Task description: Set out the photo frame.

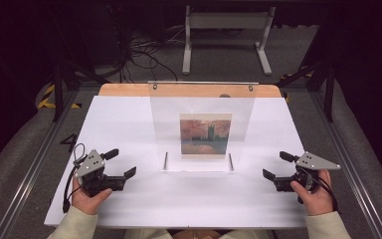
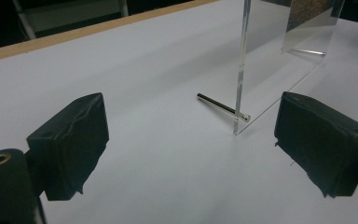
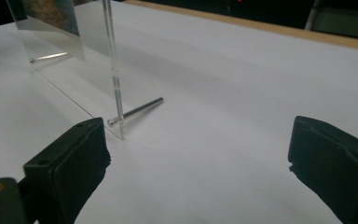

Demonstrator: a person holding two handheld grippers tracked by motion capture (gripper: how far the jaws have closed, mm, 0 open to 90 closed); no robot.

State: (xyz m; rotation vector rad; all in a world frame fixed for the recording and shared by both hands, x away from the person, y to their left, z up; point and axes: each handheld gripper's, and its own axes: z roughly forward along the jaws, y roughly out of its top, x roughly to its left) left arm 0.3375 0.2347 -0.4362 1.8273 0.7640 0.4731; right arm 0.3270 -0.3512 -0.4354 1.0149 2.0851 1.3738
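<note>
Standing upright between the left gripper [image 1: 121,164] and right gripper [image 1: 275,165], the clear frame [image 1: 201,124] is running crosswise, both jaws gaping wide, holding nothing.

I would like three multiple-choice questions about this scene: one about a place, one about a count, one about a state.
1. Where does the clear frame stand?
A. upright at the middle of the white table
B. flat at the left edge
C. on the floor

2. How many metal pins go through its bottom edge?
A. one
B. two
C. four

3. How are the left gripper and right gripper?
A. both shut on the frame
B. one open, one shut
C. both open, holding nothing

Answers: 1 A, the high view shows it standing mid-table; 2 B, one pin sits near each lower corner; 3 C, the jaws stand apart with only bare table between them.
</note>
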